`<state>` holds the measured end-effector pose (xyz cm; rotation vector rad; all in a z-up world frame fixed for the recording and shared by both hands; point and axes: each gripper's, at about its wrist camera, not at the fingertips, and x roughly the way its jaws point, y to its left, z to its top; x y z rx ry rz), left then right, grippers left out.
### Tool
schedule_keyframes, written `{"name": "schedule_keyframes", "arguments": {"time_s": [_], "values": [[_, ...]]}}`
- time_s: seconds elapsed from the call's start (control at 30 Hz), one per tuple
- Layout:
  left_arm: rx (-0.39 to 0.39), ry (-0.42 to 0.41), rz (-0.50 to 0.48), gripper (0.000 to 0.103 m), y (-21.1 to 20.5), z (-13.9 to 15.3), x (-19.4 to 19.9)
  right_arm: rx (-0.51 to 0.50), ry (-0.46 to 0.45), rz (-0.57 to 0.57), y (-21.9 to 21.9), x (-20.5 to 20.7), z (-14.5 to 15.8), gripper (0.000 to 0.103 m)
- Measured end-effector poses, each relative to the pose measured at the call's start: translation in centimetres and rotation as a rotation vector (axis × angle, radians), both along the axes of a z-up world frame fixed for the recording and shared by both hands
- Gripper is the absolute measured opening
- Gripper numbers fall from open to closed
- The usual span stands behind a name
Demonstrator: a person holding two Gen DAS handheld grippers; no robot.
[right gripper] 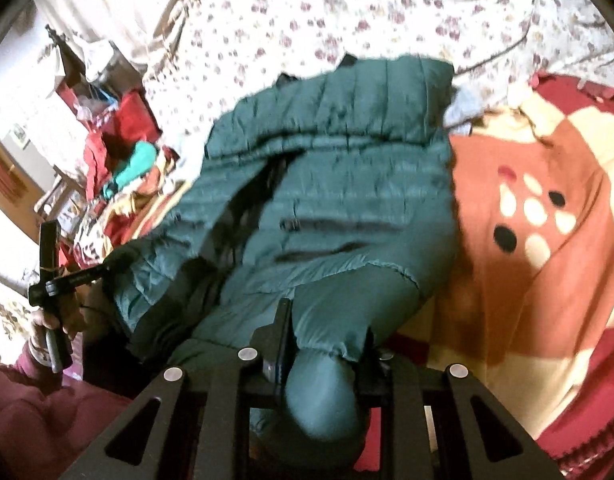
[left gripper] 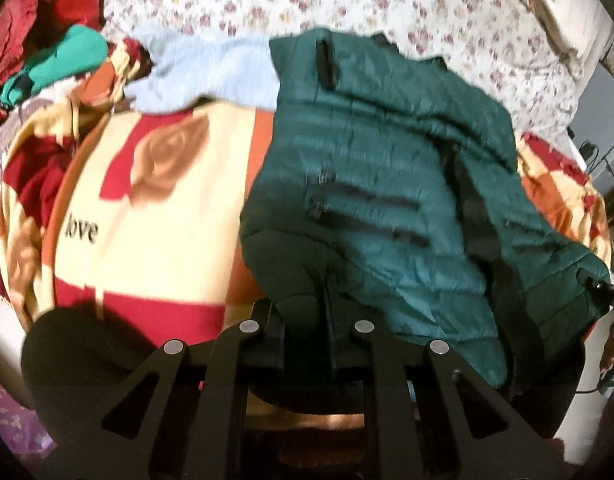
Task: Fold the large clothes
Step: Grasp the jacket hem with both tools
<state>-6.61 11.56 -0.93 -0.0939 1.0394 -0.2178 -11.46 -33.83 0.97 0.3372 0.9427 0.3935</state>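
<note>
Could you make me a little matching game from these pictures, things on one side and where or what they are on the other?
Things:
1. green puffer jacket
2. light blue cloth
3. floral sheet
4. word "love"

Descriptions:
A. pale, with small purple flowers, at the far side of the bed
B. printed on the rose-patterned blanket
C. pinched at its near edge by both grippers
D. lying beside the jacket's far end

Pairs: 1-C, 2-D, 3-A, 4-B. The left gripper and right gripper each have jaws closed on jacket fabric.
</note>
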Motion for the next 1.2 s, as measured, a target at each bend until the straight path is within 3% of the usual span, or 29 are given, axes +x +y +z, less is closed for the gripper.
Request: {"name": "schedule_keyframes", "arguments": {"time_s": [0.53, 1.2], "values": [[-0.024, -0.150, 0.054, 0.014, -0.2, 4.5, 3.5, 0.047, -0.126, -0.096, -2.0, 4.2, 3.6, 0.021], [-0.012, -0.239, 0.097, 0.014, -1.5, 6.9, 8.0, 0.011, -0.164, -0.144, -2.9, 8.7, 5.1, 0.021]]}}
